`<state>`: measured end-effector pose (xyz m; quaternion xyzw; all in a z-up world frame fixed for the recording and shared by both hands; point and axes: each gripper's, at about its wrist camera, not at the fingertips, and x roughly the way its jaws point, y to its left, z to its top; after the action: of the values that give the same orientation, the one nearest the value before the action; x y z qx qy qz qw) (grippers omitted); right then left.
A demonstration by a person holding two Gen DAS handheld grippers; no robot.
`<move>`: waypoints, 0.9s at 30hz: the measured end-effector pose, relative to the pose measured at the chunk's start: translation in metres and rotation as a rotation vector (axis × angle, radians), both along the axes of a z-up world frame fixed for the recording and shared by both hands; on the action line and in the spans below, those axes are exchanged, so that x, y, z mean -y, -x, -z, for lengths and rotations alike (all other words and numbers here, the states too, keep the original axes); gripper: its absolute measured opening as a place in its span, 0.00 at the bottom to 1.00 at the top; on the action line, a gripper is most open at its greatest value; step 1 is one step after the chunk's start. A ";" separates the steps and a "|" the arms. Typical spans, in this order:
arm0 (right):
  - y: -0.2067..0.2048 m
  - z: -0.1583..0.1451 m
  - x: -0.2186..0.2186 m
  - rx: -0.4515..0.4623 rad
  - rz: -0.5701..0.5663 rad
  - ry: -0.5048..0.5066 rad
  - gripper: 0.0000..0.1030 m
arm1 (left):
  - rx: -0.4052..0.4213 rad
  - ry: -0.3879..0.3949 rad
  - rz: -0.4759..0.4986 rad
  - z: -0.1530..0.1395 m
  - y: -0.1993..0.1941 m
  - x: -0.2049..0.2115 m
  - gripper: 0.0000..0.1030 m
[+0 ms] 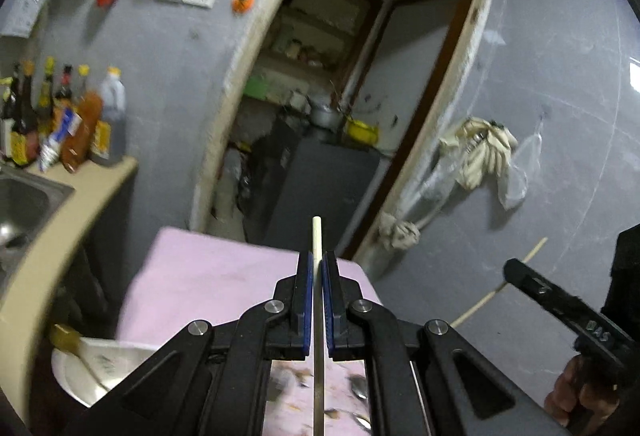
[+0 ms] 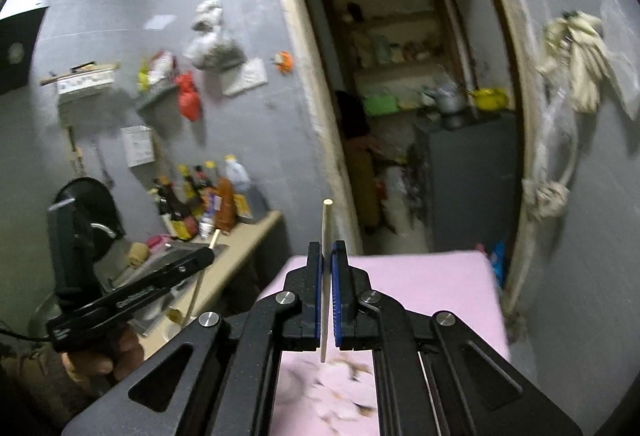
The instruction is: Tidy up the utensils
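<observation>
My left gripper is shut on a pale wooden chopstick that sticks up between the blue pads, held high above the pink-covered table. My right gripper is shut on a second chopstick, also upright, above the same table. Each gripper shows in the other's view: the right one at the lower right with its chopstick, the left one at the lower left. Spoons lie on the cloth below.
A beige counter with a steel sink and sauce bottles stands left of the table. A white bowl sits low at the left. An open doorway lies ahead, with cloths hanging on the grey wall.
</observation>
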<state>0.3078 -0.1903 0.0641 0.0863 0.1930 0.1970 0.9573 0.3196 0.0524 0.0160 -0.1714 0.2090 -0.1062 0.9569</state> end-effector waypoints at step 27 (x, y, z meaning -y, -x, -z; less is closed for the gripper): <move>-0.010 0.037 -0.101 -0.060 -0.063 0.141 0.04 | 0.072 0.119 -0.304 0.032 -0.022 -0.142 0.05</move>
<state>0.3182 -0.0889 0.0274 0.0183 0.2377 0.2104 0.9481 0.3420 0.1949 -0.0160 -0.2534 0.1395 0.0214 0.9570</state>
